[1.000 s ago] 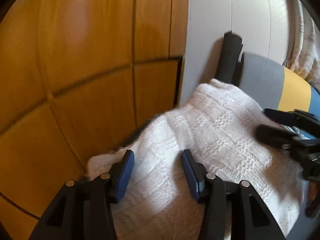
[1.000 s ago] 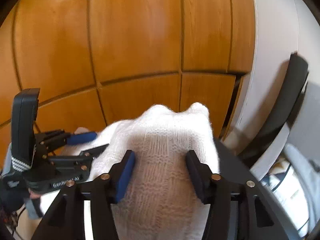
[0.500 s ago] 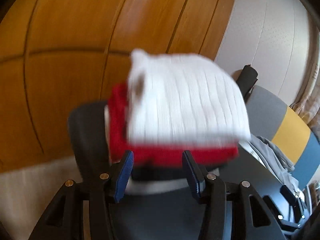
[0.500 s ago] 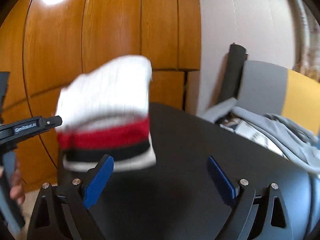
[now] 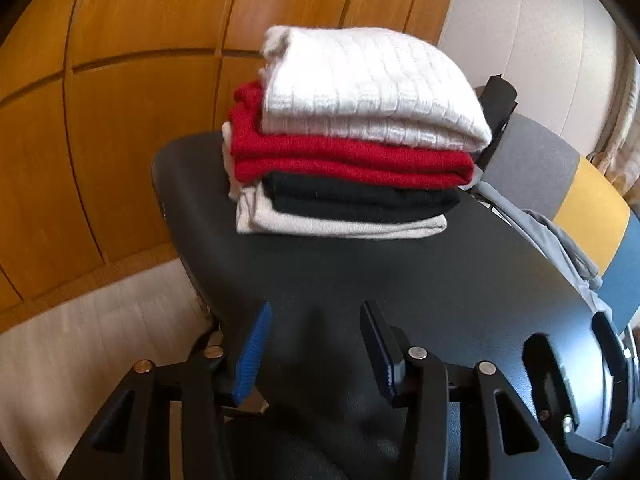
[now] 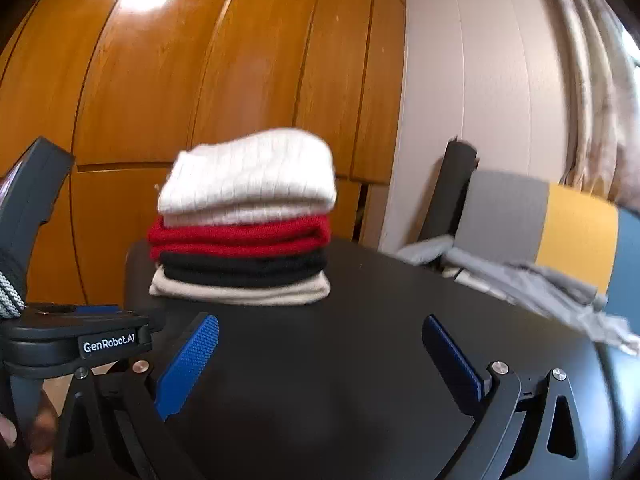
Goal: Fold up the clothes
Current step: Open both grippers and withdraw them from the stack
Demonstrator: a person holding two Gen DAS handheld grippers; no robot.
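From the left wrist, the stack of folded clothes (image 5: 352,140) sits at the far end of the matte black bench (image 5: 420,280), four soft layers with rounded fold edges facing the camera: a white ribbed knit sweater (image 5: 368,88) on top, a fuzzy red knit (image 5: 348,156) under it, a black garment (image 5: 360,200) below that, and a smooth cream piece (image 5: 340,226) touching the bench. Nearer than the stack, the left tool (image 5: 316,340) hovers over bare bench, its ridged blue pads apart with nothing between them (the jaws have just been narrowing a little). Behind the stack runs glossy orange-brown wood panelling (image 5: 120,80); right of the stack a crumpled grey cloth (image 5: 560,240) lies at the bench edge, against a chair back in grey, yellow and blue (image 5: 580,200). From the right wrist, the same stack (image 6: 244,220) stands left of centre on the bench (image 6: 360,340), the white knit (image 6: 248,176) domed on top. The right tool (image 6: 320,344) is spread wide and empty in front of the stack, its jaws having just been opening. Left of the stack is the black body of the left tool (image 6: 80,340), with a person's fingers (image 6: 36,440) below it. Right of the stack, the grey cloth (image 6: 540,284) is draped beside the chair (image 6: 560,220).
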